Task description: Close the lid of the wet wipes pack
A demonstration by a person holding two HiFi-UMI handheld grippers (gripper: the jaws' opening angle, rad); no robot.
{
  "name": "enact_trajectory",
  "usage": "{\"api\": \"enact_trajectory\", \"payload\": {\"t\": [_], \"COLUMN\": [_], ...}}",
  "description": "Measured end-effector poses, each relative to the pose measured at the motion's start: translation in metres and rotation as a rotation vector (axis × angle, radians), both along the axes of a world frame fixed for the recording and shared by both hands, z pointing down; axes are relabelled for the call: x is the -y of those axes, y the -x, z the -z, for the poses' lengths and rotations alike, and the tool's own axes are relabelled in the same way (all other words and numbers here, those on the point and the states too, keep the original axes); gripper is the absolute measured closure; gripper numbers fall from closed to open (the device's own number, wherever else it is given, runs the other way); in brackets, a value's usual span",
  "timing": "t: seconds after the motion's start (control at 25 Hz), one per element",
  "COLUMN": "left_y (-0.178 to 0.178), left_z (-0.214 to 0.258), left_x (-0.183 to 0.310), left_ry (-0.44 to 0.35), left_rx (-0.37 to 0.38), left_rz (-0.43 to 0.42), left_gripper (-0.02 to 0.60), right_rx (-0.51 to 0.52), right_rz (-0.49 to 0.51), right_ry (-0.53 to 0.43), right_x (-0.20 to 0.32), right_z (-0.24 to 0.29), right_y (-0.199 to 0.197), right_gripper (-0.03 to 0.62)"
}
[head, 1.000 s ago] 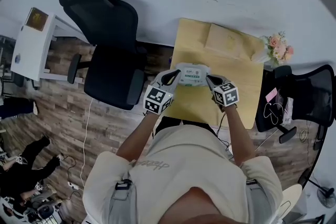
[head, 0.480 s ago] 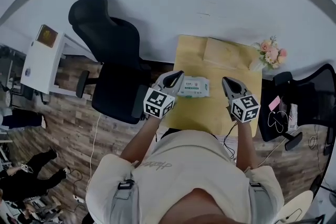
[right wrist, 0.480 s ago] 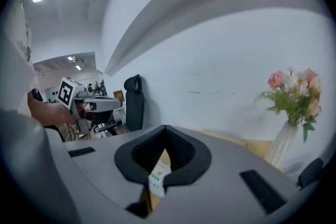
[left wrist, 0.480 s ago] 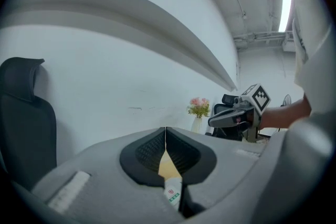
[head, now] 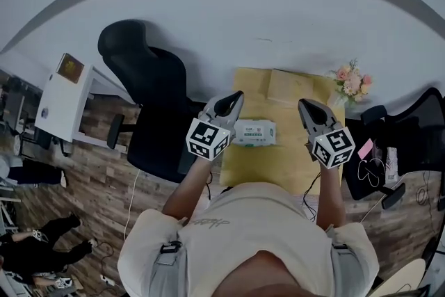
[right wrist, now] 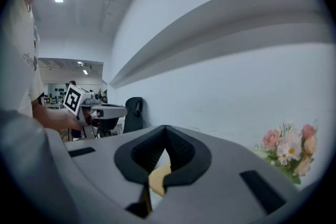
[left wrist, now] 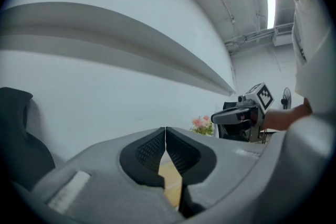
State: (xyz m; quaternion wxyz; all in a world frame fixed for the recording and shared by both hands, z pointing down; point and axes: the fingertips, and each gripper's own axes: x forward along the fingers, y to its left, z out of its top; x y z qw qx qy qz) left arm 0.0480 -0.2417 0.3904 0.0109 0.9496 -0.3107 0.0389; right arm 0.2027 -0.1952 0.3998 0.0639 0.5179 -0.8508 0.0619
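The wet wipes pack [head: 254,132], white with green print, lies flat on the yellow table [head: 288,156] in the head view, its lid lying down. My left gripper [head: 236,97] is raised above and left of the pack, its jaws shut with nothing between them. Held up to the right of the pack, my right gripper [head: 303,105] is also shut and empty. In the left gripper view the tips [left wrist: 166,129] meet, with the right gripper [left wrist: 242,114] opposite. In the right gripper view the jaws [right wrist: 166,128] touch, and the left gripper [right wrist: 100,111] is across from them.
A tan cardboard piece [head: 292,88] lies at the table's far edge. Pink flowers [head: 350,83] stand at the far right corner. A black office chair [head: 149,104] is left of the table, another [head: 410,132] at the right. A white wall lies beyond.
Both grippers have lifted off the pack and moved apart, up and away from the table. The pack stays on the table with its lid down.
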Motion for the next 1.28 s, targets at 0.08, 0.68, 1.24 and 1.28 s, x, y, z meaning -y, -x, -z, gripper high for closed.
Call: {"api": "enact_trajectory", "payload": {"t": [0.08,0.68,1.24,1.28], "left_y": [-0.001,-0.010,-0.003,-0.003], "left_z": [0.014,0.062,0.049,0.047], "left_x": [0.005,0.014,0.012,0.011], "left_ry": [-0.029,-0.115,-0.077,-0.070], "left_rx": [-0.014,-0.061,-0.064,-0.067], "left_rz": [0.006,0.005,0.003,0.000], "left_gripper": [0.563,0.563,0.563,0.563], "right_rx": [-0.007,-0.046,-0.053,-0.057], "right_rz": [0.007,-0.034,-0.051,-0.051], "right_ry": [-0.036,-0.153,-0.139,-0.134], "right_x": [0.002,0.007,0.003,0.002], "right_z": [0.016,0.061,0.054,0.052], "right_y": [0.000,-0.002,0.005,0.006], "right_gripper": [0.592,0.592,0.592,0.592]}}
